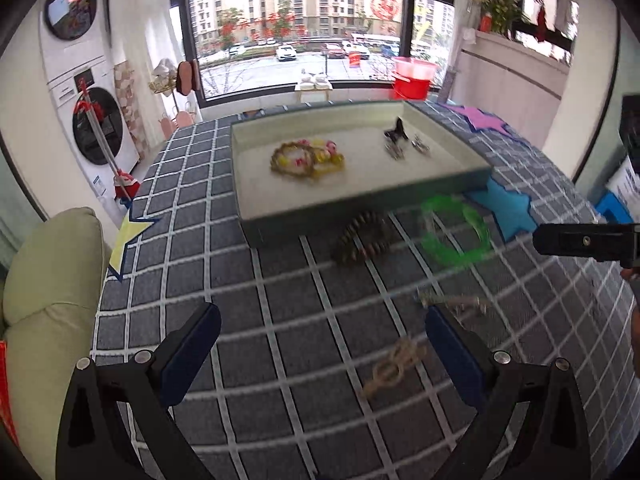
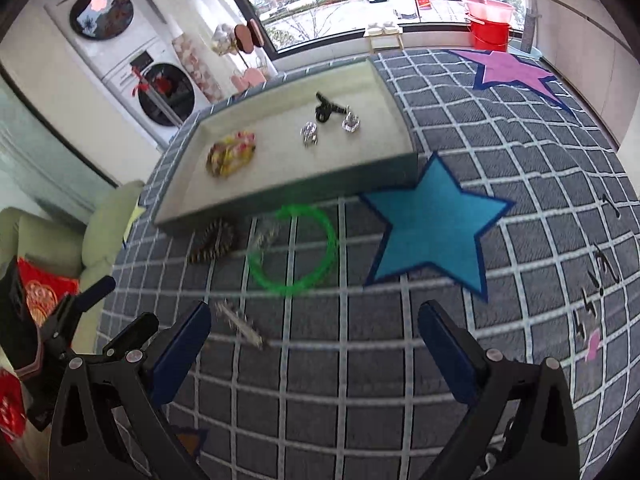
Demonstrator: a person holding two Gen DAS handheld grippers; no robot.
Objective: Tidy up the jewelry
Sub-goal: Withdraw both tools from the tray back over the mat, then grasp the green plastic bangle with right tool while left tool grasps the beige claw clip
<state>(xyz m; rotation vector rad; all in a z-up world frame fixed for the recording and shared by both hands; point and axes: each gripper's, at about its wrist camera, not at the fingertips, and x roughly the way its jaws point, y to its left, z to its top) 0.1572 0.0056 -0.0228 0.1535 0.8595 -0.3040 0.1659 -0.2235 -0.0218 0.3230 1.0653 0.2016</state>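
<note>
A shallow grey tray sits on the checked cloth and holds yellow bead bracelets, a black hair clip and clear clips. In front of it lie a brown bead bracelet, a green ring bangle, a thin metal piece and a tan rope knot. My left gripper is open and empty, near the rope knot. My right gripper is open and empty, below the bangle.
Blue, purple and yellow stars mark the cloth. Small dark earrings lie at the right. A green cushion sits at the left edge. A red bucket stands by the window.
</note>
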